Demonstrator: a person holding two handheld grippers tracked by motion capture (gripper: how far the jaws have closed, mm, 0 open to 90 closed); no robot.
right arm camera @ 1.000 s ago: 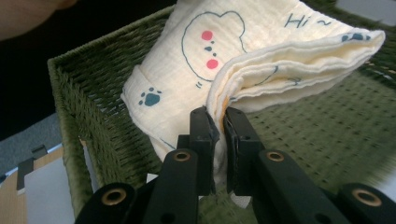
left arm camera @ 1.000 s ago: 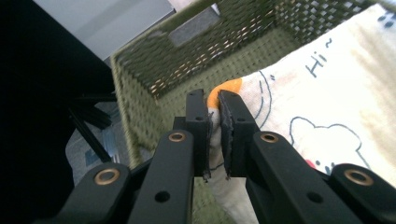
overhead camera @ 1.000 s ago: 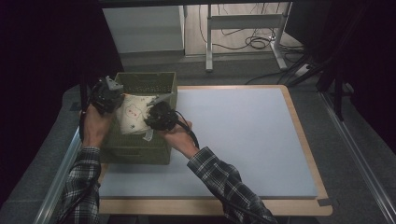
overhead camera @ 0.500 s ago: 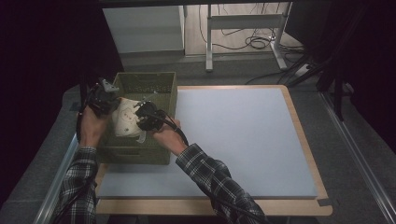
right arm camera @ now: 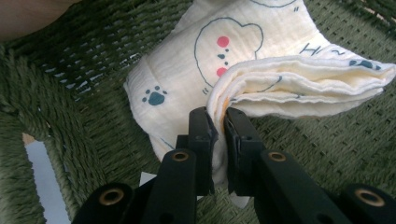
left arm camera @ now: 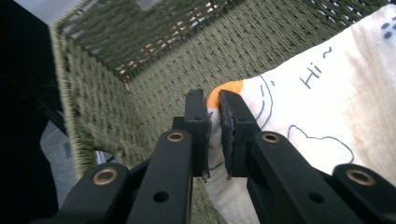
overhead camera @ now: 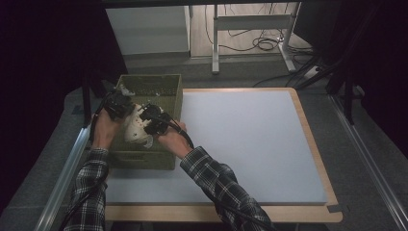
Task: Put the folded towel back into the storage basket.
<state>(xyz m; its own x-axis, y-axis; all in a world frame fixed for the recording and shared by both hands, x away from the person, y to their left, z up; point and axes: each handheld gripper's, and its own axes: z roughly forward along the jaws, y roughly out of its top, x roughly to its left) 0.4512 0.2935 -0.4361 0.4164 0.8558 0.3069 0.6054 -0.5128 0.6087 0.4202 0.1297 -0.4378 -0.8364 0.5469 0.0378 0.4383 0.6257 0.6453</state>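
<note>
A folded cream cloth (overhead camera: 134, 126) printed with bears, paw marks and "Hi" hangs inside an olive woven basket (overhead camera: 159, 87) at the table's left. My left gripper (overhead camera: 119, 103) is shut on one edge of the cloth (left arm camera: 299, 112), with an orange patch at its fingertips (left arm camera: 195, 105). My right gripper (overhead camera: 150, 118) is shut on the folded corner of the cloth (right arm camera: 261, 74), just above the basket's woven floor (right arm camera: 317, 149). Both hands hold the cloth low within the basket.
A pale blue mat (overhead camera: 245, 139) covers the wooden table to the right of the basket. Metal rails (overhead camera: 65, 168) run along the table's left and right sides. A desk frame and cables (overhead camera: 260, 43) stand behind.
Both grippers have sunk into the basket with the cloth. The right hand has moved left, toward the left gripper.
</note>
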